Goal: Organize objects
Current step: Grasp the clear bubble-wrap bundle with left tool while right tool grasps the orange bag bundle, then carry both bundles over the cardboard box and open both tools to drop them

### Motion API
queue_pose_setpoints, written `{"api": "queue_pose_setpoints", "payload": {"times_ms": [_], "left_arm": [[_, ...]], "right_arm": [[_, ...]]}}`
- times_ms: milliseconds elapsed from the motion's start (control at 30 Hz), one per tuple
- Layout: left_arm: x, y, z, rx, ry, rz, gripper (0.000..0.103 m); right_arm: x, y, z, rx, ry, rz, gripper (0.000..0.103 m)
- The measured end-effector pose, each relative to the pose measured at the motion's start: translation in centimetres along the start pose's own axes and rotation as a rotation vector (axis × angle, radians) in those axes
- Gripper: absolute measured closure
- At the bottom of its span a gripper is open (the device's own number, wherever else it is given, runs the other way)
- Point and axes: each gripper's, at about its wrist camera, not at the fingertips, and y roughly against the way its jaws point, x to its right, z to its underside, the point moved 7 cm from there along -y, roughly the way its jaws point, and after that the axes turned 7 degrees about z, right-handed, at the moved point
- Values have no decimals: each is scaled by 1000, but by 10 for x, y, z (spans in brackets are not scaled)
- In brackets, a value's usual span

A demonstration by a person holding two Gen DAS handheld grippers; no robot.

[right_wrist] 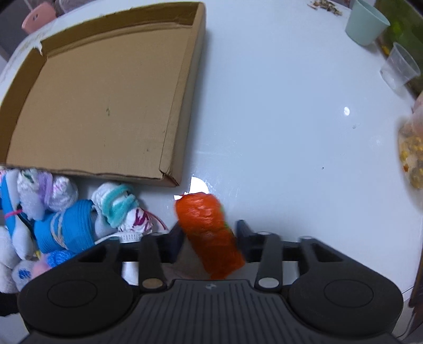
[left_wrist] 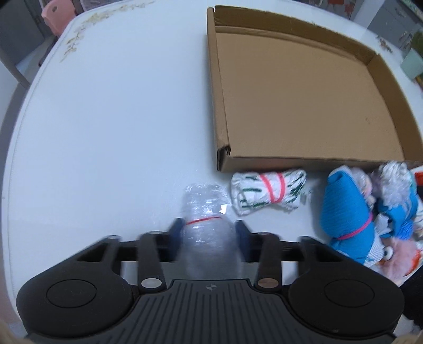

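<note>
Left gripper [left_wrist: 208,230]: closed down on a clear roll [left_wrist: 205,211] bound by a thin red band, roll sticking out past the tips, lifted or just at the surface [left_wrist: 105,119] — cannot tell which. Right gripper [right_wrist: 208,230]: likewise clamped on an orange roll [right_wrist: 208,227], tilted between the fingers, tip out beyond them near a bright glare spot.

Just right of the left gripper's tips: a white-and-green bundle [left_wrist: 267,191] tied with a pink band, lying against the near wall of the box [left_wrist: 222,105]. Further right: a blue roll [left_wrist: 346,211] and more mixed bundles in a heap, touching one another. Left of the right gripper: the same heap [right_wrist: 66,225] seen from the other side, blue, white and teal pieces pressed together just below the box corner.

Ahead of both grippers: box open, floor bare, nothing inside as far as visible.

Beyond the right gripper, well apart at the far right edge: a pale green cup [right_wrist: 366,22], a clear cup [right_wrist: 399,68], a bag of yellowish bits [right_wrist: 412,156].

Judged progress: barely begun. Two rolls in hand, none yet in the box; the white-and-green bundle and the whole heap left to move. Probable next step: carrying both rolls forward over the box wall and setting them down inside.
</note>
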Motion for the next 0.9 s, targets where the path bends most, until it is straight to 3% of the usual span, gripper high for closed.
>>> {"api": "queue_pose_setpoints", "payload": {"times_ms": [333,600,767,800,900], "left_arm": [[-8,22,-19,83,22,-29,59],[13,69,-70,258,-23,-21,59],[56,75,-129,343,-147,5,59],[63,70,-140,350,-160,13,59],[75,51,-160,362,-192,40,59]], "right_arm": [[-11,12,-13,31,-70,-9,73],[-10,58,-43,225,-180,-37,73],[-23,101,-89,425,-113,-166,73],[-24,100,-82,454,-97,-198,73],[-53,102,-103,474,-70,-302,73]]}}
